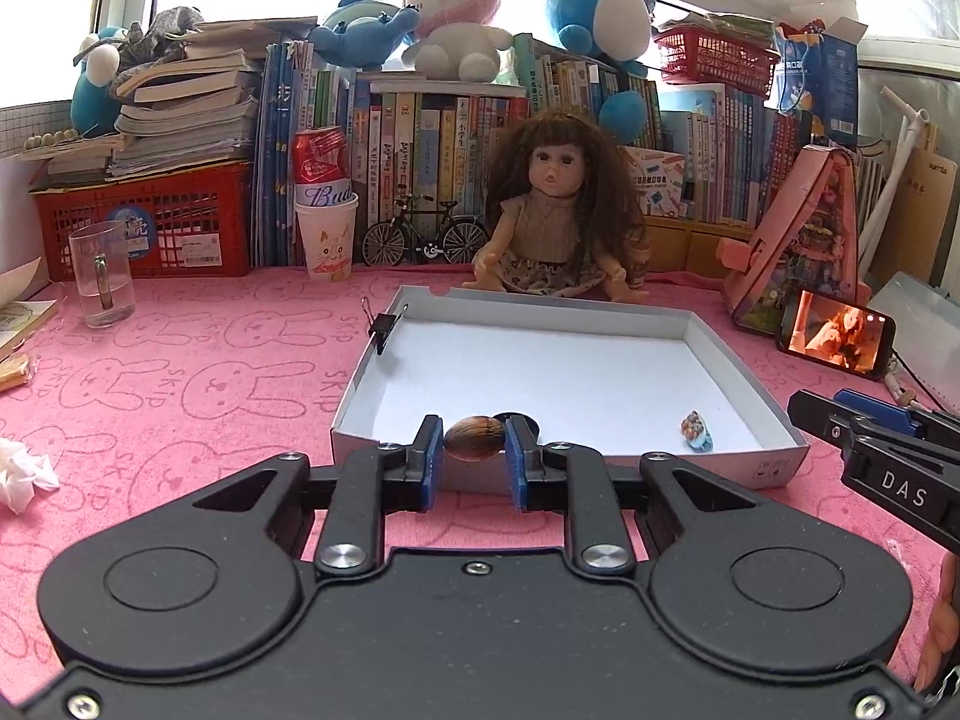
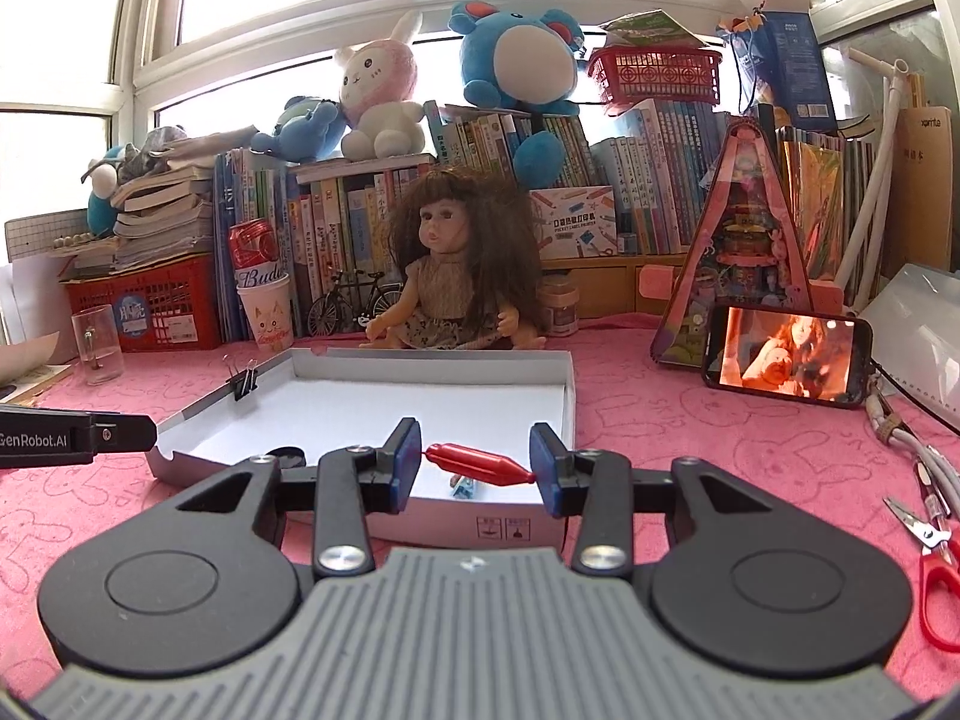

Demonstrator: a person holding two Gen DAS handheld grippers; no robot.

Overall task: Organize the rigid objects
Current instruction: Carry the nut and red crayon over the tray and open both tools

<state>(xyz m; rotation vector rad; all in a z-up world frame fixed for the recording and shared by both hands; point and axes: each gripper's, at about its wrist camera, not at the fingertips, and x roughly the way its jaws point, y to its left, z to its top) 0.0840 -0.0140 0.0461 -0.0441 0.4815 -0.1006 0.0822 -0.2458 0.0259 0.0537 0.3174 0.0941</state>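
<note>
A brown nut (image 1: 472, 437) is pinched by the left gripper (image 1: 474, 450), a red spindle (image 2: 478, 463) by the right gripper (image 2: 474, 459), above the white tray (image 1: 774, 462); a black item (image 1: 516, 417) is half hidden.

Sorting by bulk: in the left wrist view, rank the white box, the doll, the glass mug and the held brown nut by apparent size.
1. white box
2. doll
3. glass mug
4. brown nut, smallest, though nearest the camera

Count, worktop: one shallow white box (image 1: 744, 360); one binder clip (image 1: 382, 322) on its left wall. Inside box: one small wrapped sweet (image 1: 696, 431). One brown nut-like piece (image 1: 474, 437), one red sausage-shaped piece (image 2: 480, 462). One doll (image 1: 555, 210), one glass mug (image 1: 102, 273), one phone (image 2: 789, 363), one pair of scissors (image 2: 936, 564).
</note>
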